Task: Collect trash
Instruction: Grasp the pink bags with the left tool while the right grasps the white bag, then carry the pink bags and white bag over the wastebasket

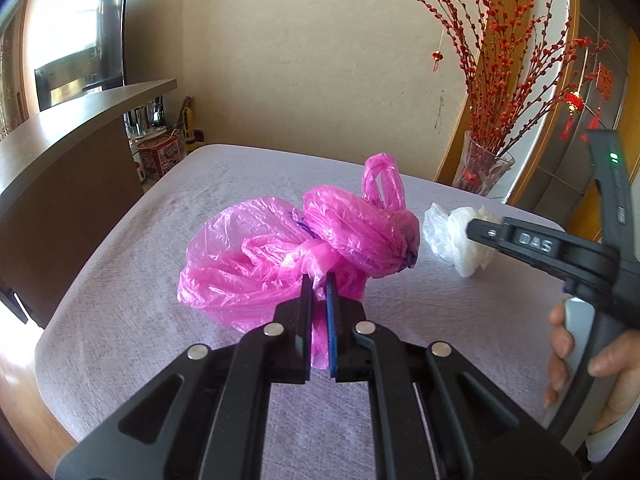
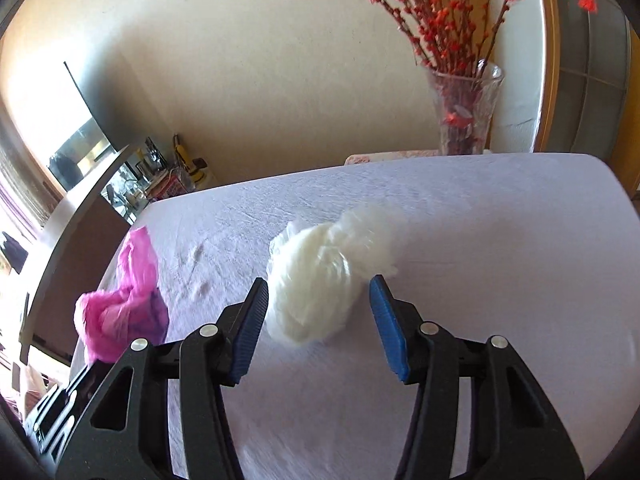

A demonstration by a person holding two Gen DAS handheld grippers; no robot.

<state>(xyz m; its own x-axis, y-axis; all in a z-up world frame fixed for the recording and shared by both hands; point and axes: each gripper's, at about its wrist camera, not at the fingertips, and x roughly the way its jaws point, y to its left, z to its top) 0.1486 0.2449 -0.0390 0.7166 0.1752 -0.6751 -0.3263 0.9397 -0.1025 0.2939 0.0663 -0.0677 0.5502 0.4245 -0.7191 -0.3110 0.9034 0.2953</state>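
A crumpled pink plastic bag (image 1: 280, 256) lies on the lilac-covered table (image 1: 120, 280). My left gripper (image 1: 319, 280) is shut on a fold of the pink bag at its near side. The pink bag also shows at the left in the right wrist view (image 2: 120, 312). A crumpled white plastic bag (image 2: 320, 280) lies mid-table, to the right of the pink one, and shows in the left wrist view (image 1: 460, 236). My right gripper (image 2: 318, 292) is open, its blue-padded fingers on either side of the white bag's near end, just above the cloth.
A glass vase of red branches (image 2: 464, 112) stands beyond the table's far right edge. A wooden counter (image 1: 80, 152) with a television on it runs along the left. Cluttered shelves (image 1: 164, 148) sit in the far left corner.
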